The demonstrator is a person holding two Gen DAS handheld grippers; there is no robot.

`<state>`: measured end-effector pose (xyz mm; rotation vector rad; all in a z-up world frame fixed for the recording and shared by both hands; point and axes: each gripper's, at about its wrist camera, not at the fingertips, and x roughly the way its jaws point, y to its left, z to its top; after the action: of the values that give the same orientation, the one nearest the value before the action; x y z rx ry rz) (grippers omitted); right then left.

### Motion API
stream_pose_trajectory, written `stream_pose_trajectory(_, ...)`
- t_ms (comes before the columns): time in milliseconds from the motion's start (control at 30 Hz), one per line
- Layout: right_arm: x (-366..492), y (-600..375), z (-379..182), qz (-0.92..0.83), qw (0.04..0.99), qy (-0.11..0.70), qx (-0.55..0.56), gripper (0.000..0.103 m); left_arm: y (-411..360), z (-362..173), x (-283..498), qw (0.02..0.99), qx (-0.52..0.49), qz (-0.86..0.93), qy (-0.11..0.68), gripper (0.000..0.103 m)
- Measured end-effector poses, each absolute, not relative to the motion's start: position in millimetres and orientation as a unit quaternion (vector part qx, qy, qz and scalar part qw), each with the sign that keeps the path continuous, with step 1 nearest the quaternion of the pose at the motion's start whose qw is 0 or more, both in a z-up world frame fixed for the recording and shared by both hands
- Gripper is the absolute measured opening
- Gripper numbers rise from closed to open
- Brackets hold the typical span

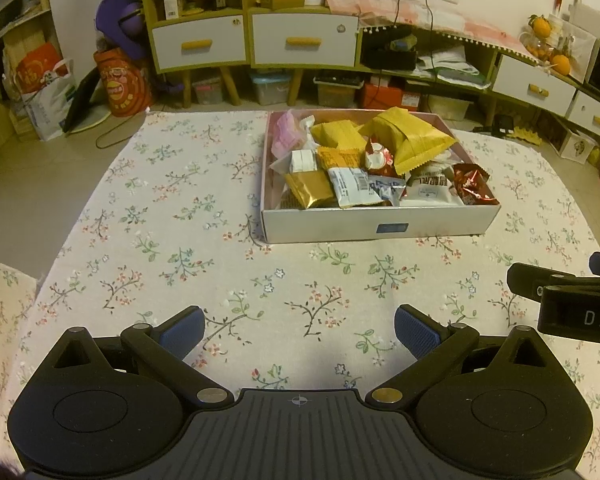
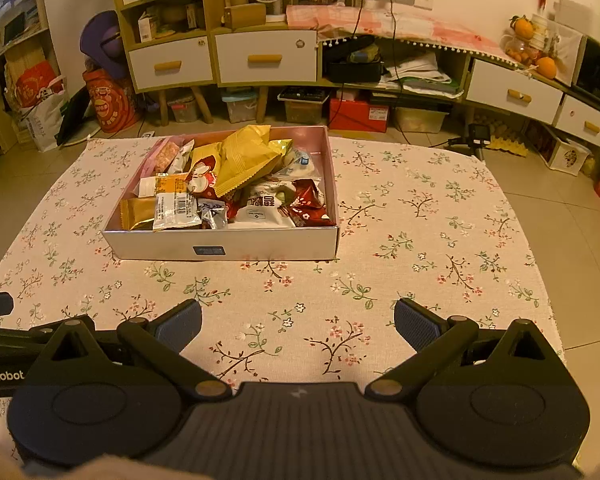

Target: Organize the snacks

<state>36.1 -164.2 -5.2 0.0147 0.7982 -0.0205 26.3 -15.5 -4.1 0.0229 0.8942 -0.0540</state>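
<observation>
Both grippers idle, jaws apart, nothing held: left gripper [image 1: 299,330], right gripper [image 2: 298,326], side by side low over the floral surface [image 1: 160,208]. Snack box [image 1: 376,229] ahead, well apart, already piled full; looks like sorting's done or not begun.

Snack-filled box [image 1: 332,229] on floral tablecloth [image 1: 180,240]
</observation>
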Motion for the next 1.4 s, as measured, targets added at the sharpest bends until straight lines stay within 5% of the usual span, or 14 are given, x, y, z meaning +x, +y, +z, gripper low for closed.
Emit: stream_pose_trajectory(1400,36.0,-162.0,-5.6,-0.009,0.921,0.39,0.005,0.103,-17.5,-8.1,25.5,0.899,0.013,-0.021,0.437,0.102)
